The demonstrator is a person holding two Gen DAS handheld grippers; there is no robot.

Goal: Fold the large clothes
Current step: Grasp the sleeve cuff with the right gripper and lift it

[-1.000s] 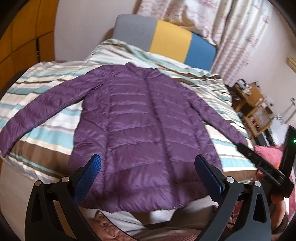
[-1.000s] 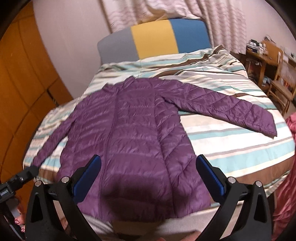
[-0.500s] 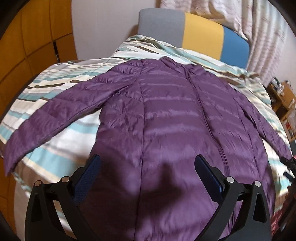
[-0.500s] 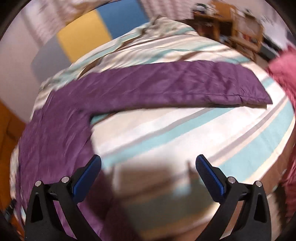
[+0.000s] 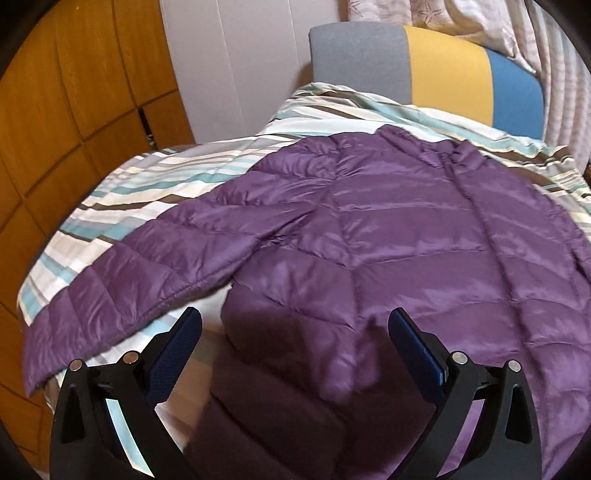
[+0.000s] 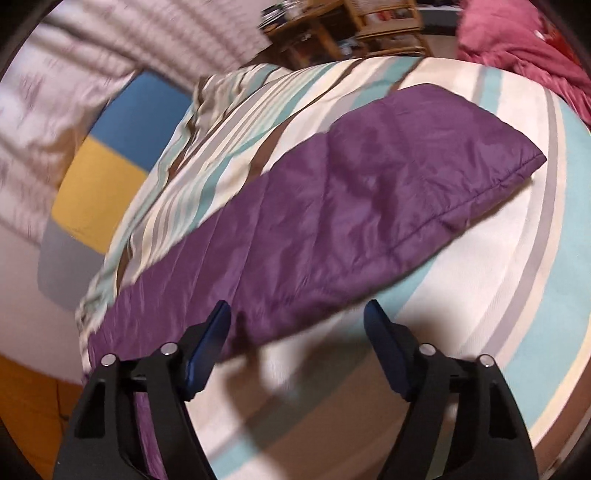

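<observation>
A purple quilted down jacket (image 5: 388, 243) lies flat, front up, on a striped bed (image 5: 155, 181). Its left sleeve (image 5: 122, 284) stretches toward the bed's left edge. My left gripper (image 5: 295, 332) is open and empty, hovering over the jacket's side near the armpit. In the right wrist view the other sleeve (image 6: 351, 218) lies across the bedding, its cuff at the right. My right gripper (image 6: 297, 325) is open and empty, just above that sleeve's lower edge.
A grey, yellow and blue headboard (image 5: 424, 62) stands at the far end of the bed. Wooden wardrobe panels (image 5: 55, 110) line the left. Wooden furniture (image 6: 332, 26) and a pink cloth heap (image 6: 517, 44) lie beyond the bed's right side.
Both grippers have moved down and apart from the bed's foot: the left toward the left sleeve and armpit, the right over the right sleeve. Both stay open.
</observation>
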